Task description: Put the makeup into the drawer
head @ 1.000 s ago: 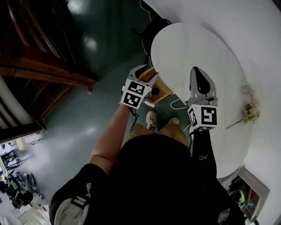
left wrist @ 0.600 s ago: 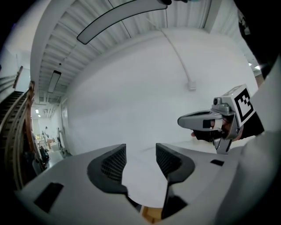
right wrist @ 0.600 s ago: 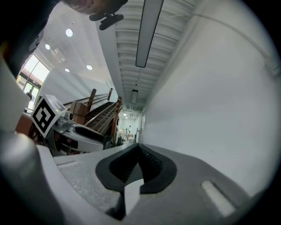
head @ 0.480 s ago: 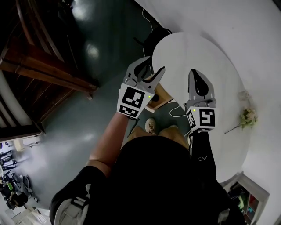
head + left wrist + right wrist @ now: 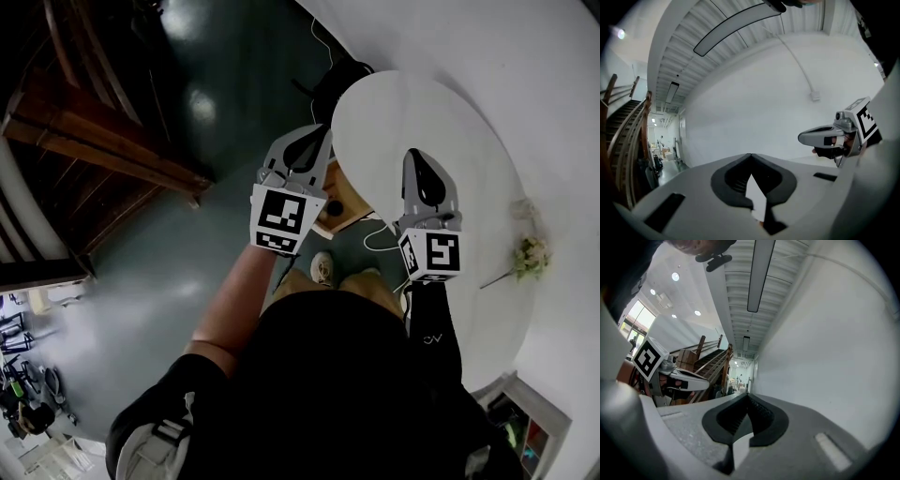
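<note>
My left gripper (image 5: 312, 142) has just been closing its grey plastic jaws, and they meet on nothing. My right gripper (image 5: 419, 157) is pinched together and empty too, its ribbed black pads touching. Below the left one, a small dark round piece (image 5: 335, 208), which I take for the makeup, seems to lie in the pale wooden drawer (image 5: 356, 195) by the edge of the smooth white round table (image 5: 450, 112). I judge it light, hard and slippery, so I'd pinch it across its sides.
</note>
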`<state>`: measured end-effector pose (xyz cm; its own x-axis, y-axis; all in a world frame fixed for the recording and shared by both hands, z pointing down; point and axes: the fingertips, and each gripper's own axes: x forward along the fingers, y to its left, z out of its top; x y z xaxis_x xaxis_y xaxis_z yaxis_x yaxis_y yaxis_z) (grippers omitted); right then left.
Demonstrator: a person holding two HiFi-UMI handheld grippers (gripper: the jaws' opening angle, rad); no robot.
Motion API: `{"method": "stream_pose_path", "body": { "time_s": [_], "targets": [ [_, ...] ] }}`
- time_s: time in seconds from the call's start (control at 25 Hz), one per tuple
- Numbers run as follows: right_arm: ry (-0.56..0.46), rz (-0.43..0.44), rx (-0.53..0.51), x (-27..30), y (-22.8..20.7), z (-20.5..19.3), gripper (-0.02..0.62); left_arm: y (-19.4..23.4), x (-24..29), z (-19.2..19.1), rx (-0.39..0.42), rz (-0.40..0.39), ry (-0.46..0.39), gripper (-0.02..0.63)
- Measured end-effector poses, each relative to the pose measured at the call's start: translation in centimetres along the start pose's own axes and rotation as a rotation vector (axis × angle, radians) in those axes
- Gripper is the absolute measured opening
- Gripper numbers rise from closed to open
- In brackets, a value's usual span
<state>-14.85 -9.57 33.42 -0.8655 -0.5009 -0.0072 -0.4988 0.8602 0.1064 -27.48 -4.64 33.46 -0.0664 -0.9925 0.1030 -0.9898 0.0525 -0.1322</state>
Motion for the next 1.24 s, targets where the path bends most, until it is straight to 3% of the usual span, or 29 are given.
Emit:
{"method": "stream_pose_path", "body": {
  "time_s": [0.32,0.6,1.24],
  "targets": [
    [0.045,0.051,-0.056,0.2,1.7,-0.5,0.005,0.2,-0.4,-0.5,0.018,0.003,0.009,0.008],
    [0.018,0.079,-0.06,0.3,2.1,0.1,0.005,0.4,-0.2,-0.8,0.018,0.004,0.02,0.008],
    [0.026,0.071,-0.055,0.1,2.5,0.0,0.005,0.4,-0.2,-1.4,0.023,0.0,0.046,0.008]
  ]
}}
